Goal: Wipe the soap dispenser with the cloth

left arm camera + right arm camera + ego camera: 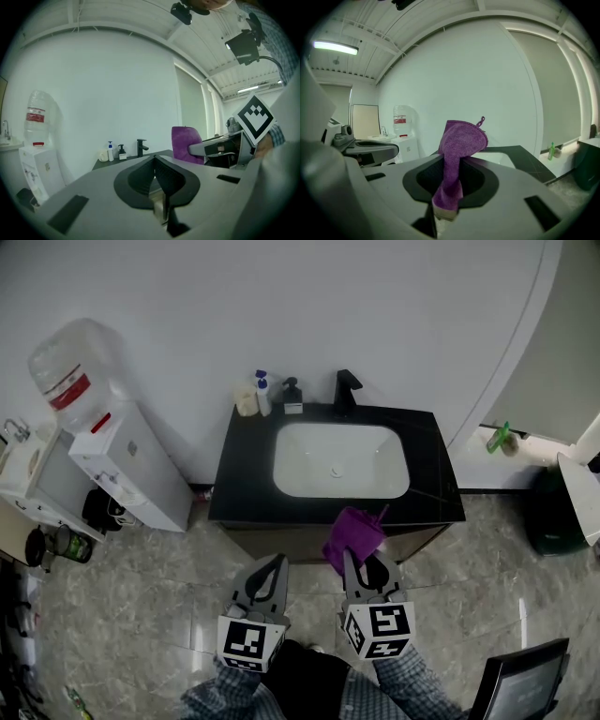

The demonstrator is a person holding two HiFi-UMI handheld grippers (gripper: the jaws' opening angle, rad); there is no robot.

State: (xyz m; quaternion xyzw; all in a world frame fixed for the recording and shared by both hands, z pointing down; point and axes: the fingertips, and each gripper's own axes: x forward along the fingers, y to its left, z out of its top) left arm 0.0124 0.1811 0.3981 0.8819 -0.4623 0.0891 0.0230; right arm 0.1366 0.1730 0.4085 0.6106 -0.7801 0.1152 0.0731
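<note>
Cloth (353,535), purple, is clamped in the right gripper (364,561), low centre of the head view, right at the front edge of the black counter (246,470). Soap dispenser (292,397) stands upright at the counter's back edge, upper centre, betw. a blue-capped bottle (262,392) & the faucet (346,390). So it lies up-frame & slightly left of the cloth, across the basin (342,460). Left gripper (270,568) has jaws together, empty, approx. as near.

Lower centre, the cloth (353,535) is purple. Upper centre, the soap dispenser (292,397) is black with a pale label, on a black countertop (246,465) round a white basin (309,465). The floor (131,587) — grey, marbled. The left gripper (278,562) and right gripper (364,559) are grey, their cubes patterned in black-and-white squares.
</note>
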